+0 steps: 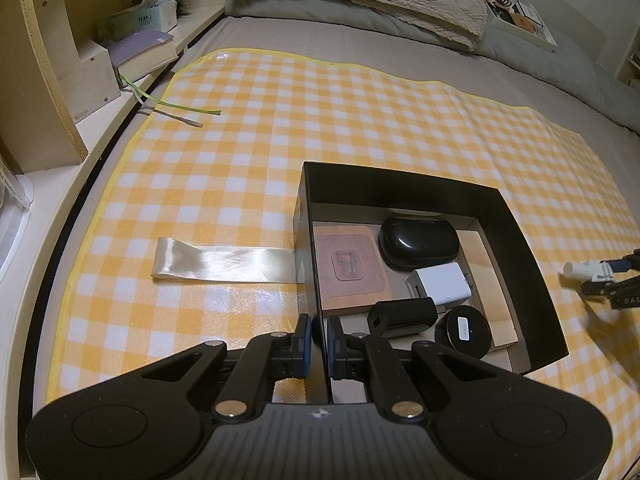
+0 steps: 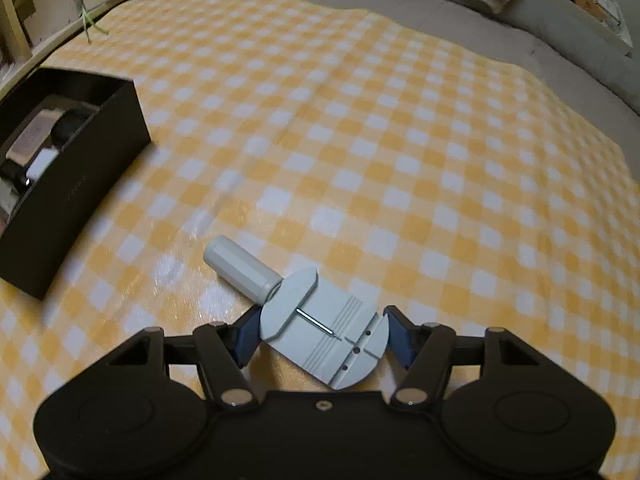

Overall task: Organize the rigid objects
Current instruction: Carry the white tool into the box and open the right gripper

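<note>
Beside the black box (image 2: 72,152), the right hand-held gripper (image 2: 322,340) clamps a grey tool (image 2: 320,328); left one (image 1: 319,344) grips the box wall.

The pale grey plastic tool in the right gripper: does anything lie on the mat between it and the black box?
Nothing visible does. The pale grey plastic tool is held by the right gripper, and only bare yellow checked mat lies between it and the black box.

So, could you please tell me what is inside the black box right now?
The black box holds a wooden coaster, black oval case, white charger, black adapter, round black puck and wooden block. Whatever lies beneath them is covered.
</note>
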The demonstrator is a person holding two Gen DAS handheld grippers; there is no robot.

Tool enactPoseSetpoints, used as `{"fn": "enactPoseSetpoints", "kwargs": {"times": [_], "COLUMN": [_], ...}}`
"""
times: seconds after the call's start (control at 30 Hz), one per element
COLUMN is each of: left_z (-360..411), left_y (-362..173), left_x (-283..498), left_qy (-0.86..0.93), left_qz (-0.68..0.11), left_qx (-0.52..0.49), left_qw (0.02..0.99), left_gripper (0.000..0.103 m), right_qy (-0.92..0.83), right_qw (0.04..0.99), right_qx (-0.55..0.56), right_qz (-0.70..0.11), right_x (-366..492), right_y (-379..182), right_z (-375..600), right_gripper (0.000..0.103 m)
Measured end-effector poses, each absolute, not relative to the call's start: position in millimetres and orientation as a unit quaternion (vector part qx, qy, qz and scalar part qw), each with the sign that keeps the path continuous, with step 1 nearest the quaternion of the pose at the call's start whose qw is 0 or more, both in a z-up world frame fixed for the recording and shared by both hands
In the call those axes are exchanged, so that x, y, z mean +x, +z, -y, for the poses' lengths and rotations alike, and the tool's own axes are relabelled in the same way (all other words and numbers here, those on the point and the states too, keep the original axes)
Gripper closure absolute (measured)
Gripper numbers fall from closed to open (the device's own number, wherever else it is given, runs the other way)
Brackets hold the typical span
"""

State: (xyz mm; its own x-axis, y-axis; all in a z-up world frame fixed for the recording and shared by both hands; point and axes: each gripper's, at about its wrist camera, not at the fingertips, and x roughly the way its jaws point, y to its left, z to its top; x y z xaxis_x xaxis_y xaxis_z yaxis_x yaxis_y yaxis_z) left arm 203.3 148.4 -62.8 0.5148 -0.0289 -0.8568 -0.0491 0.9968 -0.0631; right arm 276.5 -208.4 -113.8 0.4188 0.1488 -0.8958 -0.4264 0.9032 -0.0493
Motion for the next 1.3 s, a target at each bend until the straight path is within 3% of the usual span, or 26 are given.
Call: {"fn": "enactPoseSetpoints", "kwargs": {"times": [0.47,0.73,0.93,1.3], "left_z": [-146.7,-147.0,-147.1,-146.8], "left_y": [-61.6,-61.0,-61.5,-62.0], "left_x": [201.4,202.3,202.0,202.7], "left_qy": [0.008,0.005,0.001,-0.001], "left_qz": [-0.494,-0.496,-0.495,-0.495], "left_qx": [-0.039,-0.036,-0.037,-0.038], "left_qw": [0.868,0.868,0.868,0.868], "left_gripper": [0.095,0.095,0.094,0.094], "right_qy": [0.277,0.341,0.357,0.326], "right_qw": [0.864,0.799,0.754,0.765], "right_qx": [-0.011,0.01,-0.037,-0.11], "right_qz": [-0.42,-0.496,-0.55,-0.544], "right_x": [262.6,257.3,257.0,259.1], "right_y": [-18.2,-39.9,-69.6,-87.8], "right_z": [129.9,48.4,6.3,-36.8], "right_gripper": [0.038,0.038,0.038,0.038]}}
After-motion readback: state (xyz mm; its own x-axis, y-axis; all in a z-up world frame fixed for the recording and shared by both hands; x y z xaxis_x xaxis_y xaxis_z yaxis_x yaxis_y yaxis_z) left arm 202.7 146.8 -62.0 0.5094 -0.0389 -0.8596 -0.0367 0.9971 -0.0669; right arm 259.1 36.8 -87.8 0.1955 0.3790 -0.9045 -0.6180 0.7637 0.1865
